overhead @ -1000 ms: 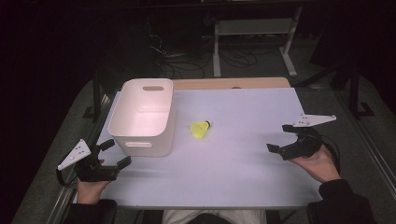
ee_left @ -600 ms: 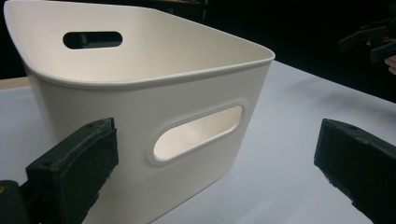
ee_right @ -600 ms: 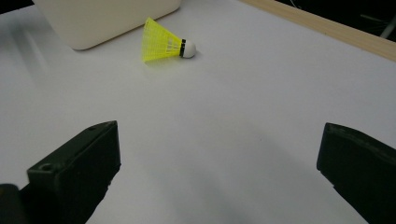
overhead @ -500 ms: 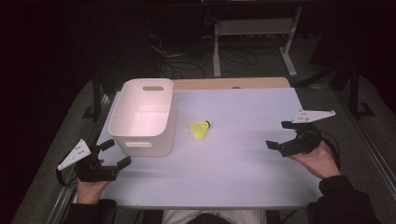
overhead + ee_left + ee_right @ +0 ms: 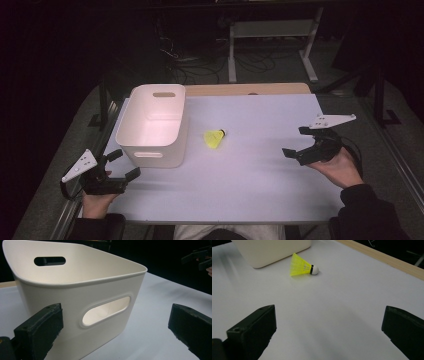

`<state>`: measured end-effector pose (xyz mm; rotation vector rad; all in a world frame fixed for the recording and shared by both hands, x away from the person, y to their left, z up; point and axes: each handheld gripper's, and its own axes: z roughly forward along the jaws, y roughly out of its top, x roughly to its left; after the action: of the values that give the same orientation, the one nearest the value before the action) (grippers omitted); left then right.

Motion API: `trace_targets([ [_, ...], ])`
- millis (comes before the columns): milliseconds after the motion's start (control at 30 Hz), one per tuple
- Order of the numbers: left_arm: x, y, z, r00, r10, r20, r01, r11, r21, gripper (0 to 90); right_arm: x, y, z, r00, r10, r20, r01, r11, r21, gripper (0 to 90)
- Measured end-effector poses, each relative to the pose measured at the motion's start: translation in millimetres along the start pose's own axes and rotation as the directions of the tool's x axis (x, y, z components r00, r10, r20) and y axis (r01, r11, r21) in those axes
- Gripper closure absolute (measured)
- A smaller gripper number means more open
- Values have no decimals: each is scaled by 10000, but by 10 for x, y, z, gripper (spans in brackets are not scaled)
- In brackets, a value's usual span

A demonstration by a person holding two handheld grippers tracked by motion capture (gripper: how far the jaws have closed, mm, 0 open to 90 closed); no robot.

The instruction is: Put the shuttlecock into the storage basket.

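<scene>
1. Shuttlecock [image 5: 304, 266] lies on its side on the table [image 5: 250, 175], beside the bin [image 5: 155, 125], ahead of the right gripper [image 5: 300, 142]; jaws wide, empty.
2. Left gripper [image 5: 122, 165] spread apart, facing the bin's near wall; the wall hides the bin floor in the left gripper view.

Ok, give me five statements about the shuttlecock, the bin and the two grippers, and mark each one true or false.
1. The yellow feathered shuttlecock lies on its side on the white table. True.
2. The shuttlecock is inside the white plastic bin. False: it lies on the table beside the bin, apart from it.
3. The right gripper is shut on the shuttlecock. False: its jaws are open and hold nothing.
4. The left gripper is open, near the bin's handle slot. True.
5. The bin lies tipped over. False: it stands upright, open side up.
</scene>
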<state>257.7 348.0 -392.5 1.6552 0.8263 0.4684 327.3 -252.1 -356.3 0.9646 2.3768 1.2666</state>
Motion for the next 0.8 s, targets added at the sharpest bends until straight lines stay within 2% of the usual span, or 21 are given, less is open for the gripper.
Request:
trace_targets([
  [800, -2, 0, -2, 10000, -1, 19, 1, 10000, -7, 0, 53, 246, 106, 9980, -530, -331, 543, 9978, 392, 0],
])
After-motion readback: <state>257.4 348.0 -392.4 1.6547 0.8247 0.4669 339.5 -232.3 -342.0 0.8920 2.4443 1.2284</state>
